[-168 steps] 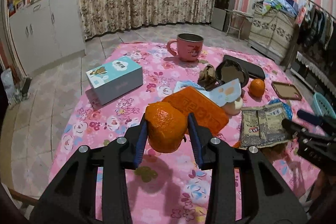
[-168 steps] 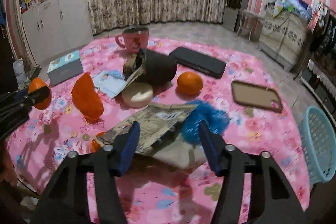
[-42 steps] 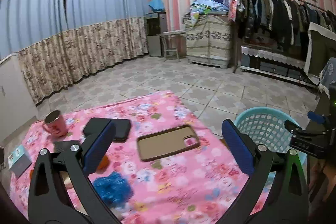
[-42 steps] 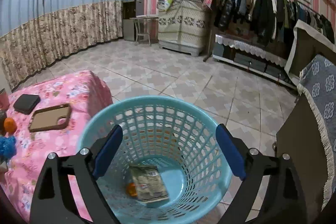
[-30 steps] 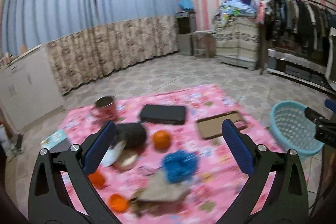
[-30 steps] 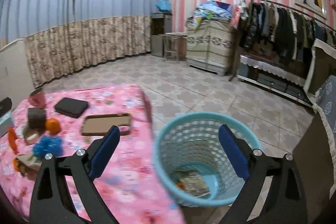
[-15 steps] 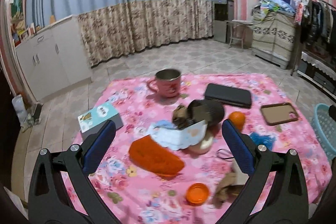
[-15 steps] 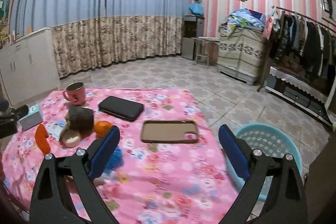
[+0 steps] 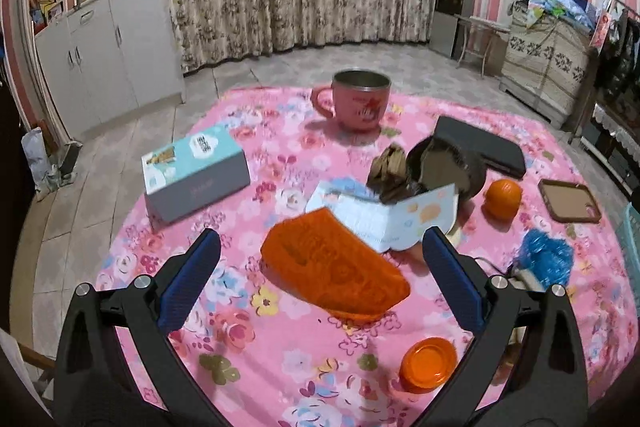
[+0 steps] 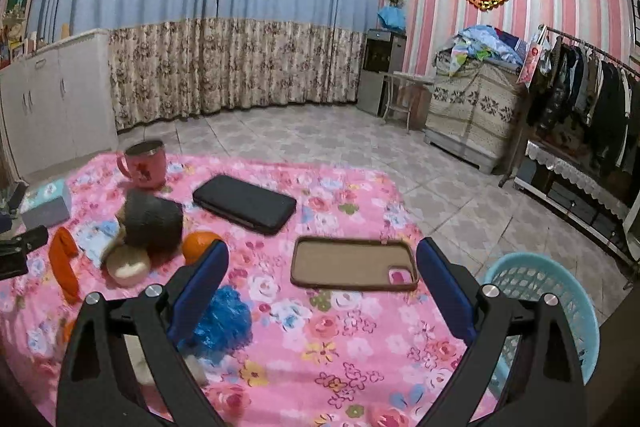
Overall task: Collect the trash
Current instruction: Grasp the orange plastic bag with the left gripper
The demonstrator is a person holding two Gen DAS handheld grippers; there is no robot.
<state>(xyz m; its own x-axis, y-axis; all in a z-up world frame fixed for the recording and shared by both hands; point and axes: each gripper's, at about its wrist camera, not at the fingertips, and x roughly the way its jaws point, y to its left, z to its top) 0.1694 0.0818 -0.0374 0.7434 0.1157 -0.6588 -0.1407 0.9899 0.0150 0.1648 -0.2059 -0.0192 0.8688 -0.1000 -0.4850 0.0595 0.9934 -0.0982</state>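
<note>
Between open left claw (image 9: 320, 279): orange wrapper (image 9: 334, 269), lettering unreadable.

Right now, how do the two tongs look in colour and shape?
Both look alike. The left tongs and the right tongs each have two black, triangular, open-frame arms with silver screws, and flat blue pads on the inner faces of the fingers. No cables, markings or sleeves show.

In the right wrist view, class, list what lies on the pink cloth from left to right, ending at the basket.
Orange wrapper → dark cylinder → orange → black case → brown phone case → blue basket, which stands off the cloth's right edge.
</note>
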